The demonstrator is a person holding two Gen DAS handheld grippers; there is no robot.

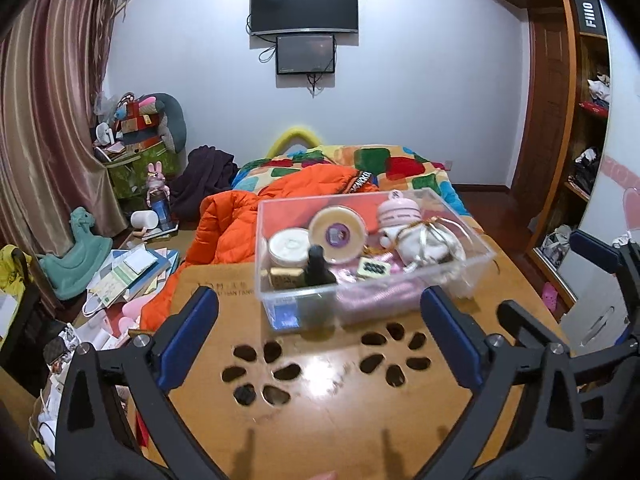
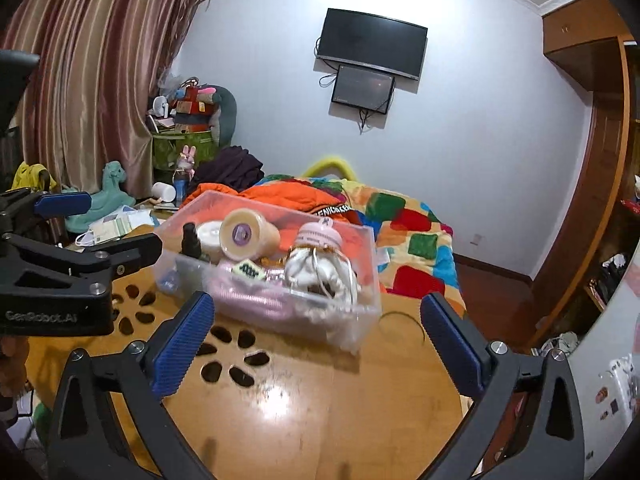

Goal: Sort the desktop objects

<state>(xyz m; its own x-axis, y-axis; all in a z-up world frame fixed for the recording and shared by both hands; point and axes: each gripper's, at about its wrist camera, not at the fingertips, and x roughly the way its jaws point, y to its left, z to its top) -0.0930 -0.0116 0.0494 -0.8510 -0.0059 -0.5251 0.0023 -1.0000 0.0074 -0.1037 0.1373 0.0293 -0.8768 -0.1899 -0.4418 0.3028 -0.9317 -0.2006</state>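
The left tongs [image 1: 320, 340] stand wide open with nothing between the blue pads [image 1: 192, 322]. They hover over the wooden counter [image 1: 320, 408], just before the clear plastic box [image 1: 372, 256], and do not touch it. The right tongs [image 2: 316, 340] are also wide open and empty, above the same counter [image 2: 312, 408], with the box [image 2: 272, 272] a little ahead of them and to the left. In the right wrist view the left tongs [image 2: 104, 232] come in from the left edge, near the left end of the box.

The box stands on the counter near its far edge. Inside it lie a round cream tin with a purple label [image 1: 338, 234], a white round jar [image 1: 289, 246], a small dark bottle [image 1: 318, 266], a pink and white toy [image 1: 400, 210], a white pouch with a gold cord [image 1: 430, 242] and a small green tile with dark marks [image 1: 374, 268]. The counter has two groups of dark oval holes [image 1: 264, 372] in flower shape.

Behind the counter is a bed with an orange jacket [image 1: 240, 220] and a coloured blanket [image 1: 400, 164]. On the wall hang two dark screens [image 1: 304, 6].
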